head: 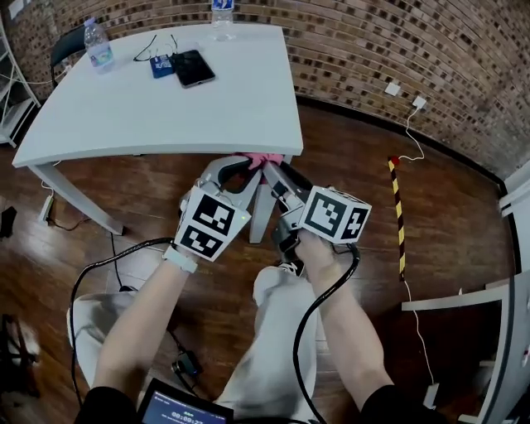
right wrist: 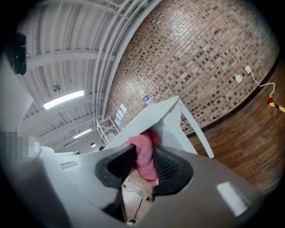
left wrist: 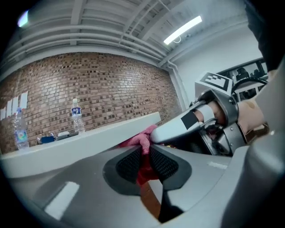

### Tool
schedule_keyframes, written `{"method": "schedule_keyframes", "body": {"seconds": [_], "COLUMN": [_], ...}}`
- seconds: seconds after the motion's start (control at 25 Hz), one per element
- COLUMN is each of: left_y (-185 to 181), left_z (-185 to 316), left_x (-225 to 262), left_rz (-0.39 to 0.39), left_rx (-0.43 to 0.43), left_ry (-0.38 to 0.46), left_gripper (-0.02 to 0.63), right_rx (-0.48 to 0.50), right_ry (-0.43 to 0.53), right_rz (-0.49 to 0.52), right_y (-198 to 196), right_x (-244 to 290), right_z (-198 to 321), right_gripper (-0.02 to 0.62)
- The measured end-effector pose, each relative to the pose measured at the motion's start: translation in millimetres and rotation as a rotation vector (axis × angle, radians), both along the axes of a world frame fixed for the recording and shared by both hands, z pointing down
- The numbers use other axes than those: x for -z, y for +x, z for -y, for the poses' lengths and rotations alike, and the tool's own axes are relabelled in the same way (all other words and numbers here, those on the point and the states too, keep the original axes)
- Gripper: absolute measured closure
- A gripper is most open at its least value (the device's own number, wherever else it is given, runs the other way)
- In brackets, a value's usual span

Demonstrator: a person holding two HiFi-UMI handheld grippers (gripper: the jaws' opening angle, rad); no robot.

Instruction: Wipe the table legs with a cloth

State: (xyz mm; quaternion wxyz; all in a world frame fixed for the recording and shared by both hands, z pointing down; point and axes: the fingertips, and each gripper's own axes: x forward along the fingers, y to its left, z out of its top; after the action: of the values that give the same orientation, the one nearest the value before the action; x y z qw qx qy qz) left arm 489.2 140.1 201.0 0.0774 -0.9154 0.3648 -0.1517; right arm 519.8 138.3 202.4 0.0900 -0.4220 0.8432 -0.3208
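Note:
A pink cloth (head: 265, 159) is bunched just under the near right corner of the white table (head: 166, 108), at the top of the table leg (head: 262, 211). My left gripper (head: 240, 166) reaches up to the cloth from the left and my right gripper (head: 272, 172) from the right, tips close together. In the left gripper view the jaws (left wrist: 143, 159) are clamped on the cloth (left wrist: 139, 140), with the right gripper's finger (left wrist: 178, 127) touching it from the right. In the right gripper view the cloth (right wrist: 143, 149) hangs pinched between the jaws (right wrist: 143, 162), the leg (right wrist: 196, 129) slanting down behind.
On the tabletop stand two water bottles (head: 98, 43) (head: 222, 16), a phone (head: 192, 68) and a blue item (head: 161, 65). Another table leg (head: 74, 199) slants at the left. A yellow-black striped strip (head: 397, 207) and cables lie on the wood floor. The brick wall runs behind.

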Motion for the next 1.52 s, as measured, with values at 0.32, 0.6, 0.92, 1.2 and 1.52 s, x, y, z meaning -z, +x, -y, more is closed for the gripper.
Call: {"method": "schedule_keyframes", "body": {"seconds": [0.32, 0.6, 0.92, 1.2, 1.52], "left_y": [-13.6, -61.1, -139.1, -166.5, -172.4], "left_z": [4.2, -30.2, -68.3, -71.7, -49.6], "left_x": [-4.3, -10.8, -56.1, -103.4, -108.6], "left_rz": [0.128, 0.148, 0.037, -0.026, -0.12], "left_rx": [-0.015, -0.018, 0.004, 0.005, 0.008], "left_ry": [0.021, 0.077, 0.008, -0.036, -0.091], "left_gripper": [0.546, 0.546, 0.594, 0.601, 0.604], "right_rx": [0.108, 0.057, -0.361, -0.536, -0.611], "right_ry": [-0.173, -0.146, -0.122, -0.056, -0.052], "right_rz": [0.181, 0.229, 0.34, 0.485, 0.418], "right_y": [-28.2, -44.8, -41.9, -23.5, -19.6], "right_x": [-5.5, -26.7, -68.4, -66.2, -89.7], "right_z": [11.9, 3.0, 15.9, 27.7, 30.9], "right_gripper": [0.39, 0.471, 0.48, 0.48, 0.48]}}
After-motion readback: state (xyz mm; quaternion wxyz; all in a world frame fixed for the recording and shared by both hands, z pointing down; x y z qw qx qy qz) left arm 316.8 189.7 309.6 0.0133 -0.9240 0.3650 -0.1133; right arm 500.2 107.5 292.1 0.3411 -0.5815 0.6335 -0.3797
